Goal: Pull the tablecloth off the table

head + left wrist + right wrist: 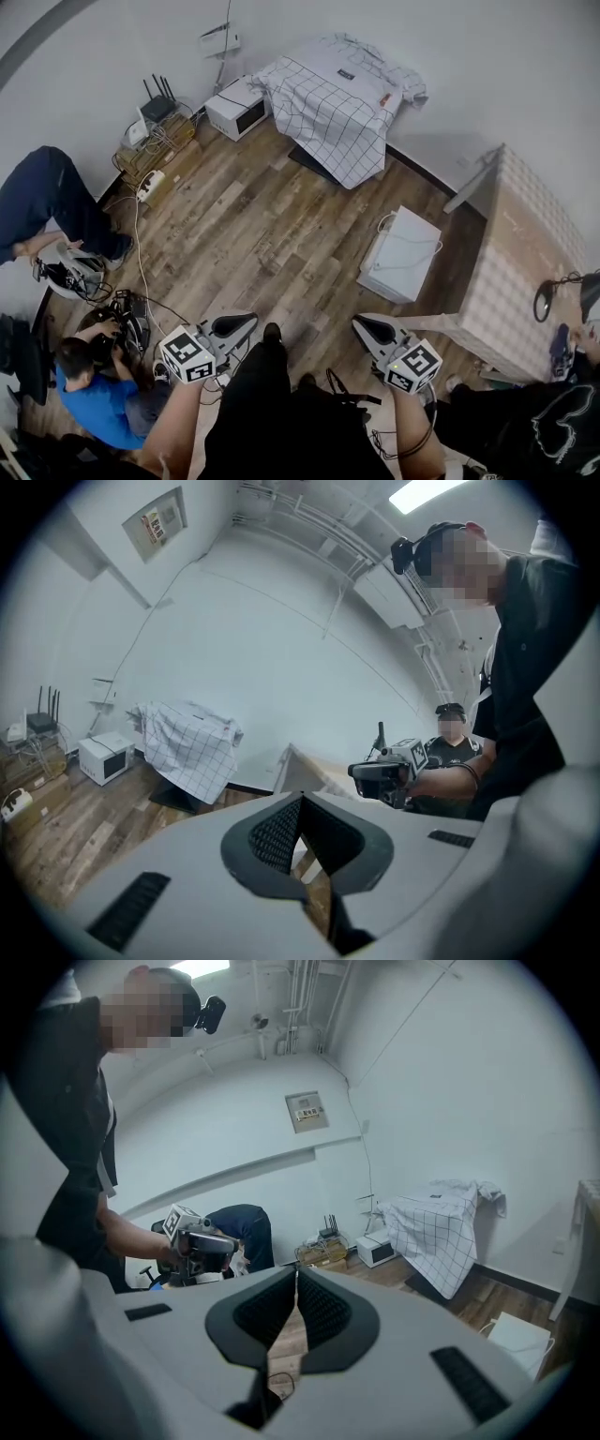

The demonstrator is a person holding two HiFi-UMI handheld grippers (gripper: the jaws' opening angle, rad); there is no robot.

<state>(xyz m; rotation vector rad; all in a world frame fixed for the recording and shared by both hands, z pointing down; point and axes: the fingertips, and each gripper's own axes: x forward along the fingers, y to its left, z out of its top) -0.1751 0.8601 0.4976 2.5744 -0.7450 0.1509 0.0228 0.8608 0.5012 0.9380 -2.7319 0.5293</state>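
A white tablecloth with a thin black grid (337, 103) hangs over a small table against the far wall, its folds reaching down towards the floor. It also shows in the left gripper view (187, 742) and the right gripper view (441, 1227). Both grippers are far from it, low in the head view, across a stretch of wooden floor. My left gripper (246, 323) is shut with nothing between its jaws. My right gripper (364, 325) is shut and empty too. Each gripper sees the other held out beside it: right gripper (384, 775), left gripper (197, 1241).
A white microwave (236, 106) stands on the floor left of the table, with a router and cardboard box (155, 141) further left. A white box (403, 253) lies on the floor at mid right beside a beige checked table (525, 253). A crouching person in blue (94, 394) and cables sit at lower left.
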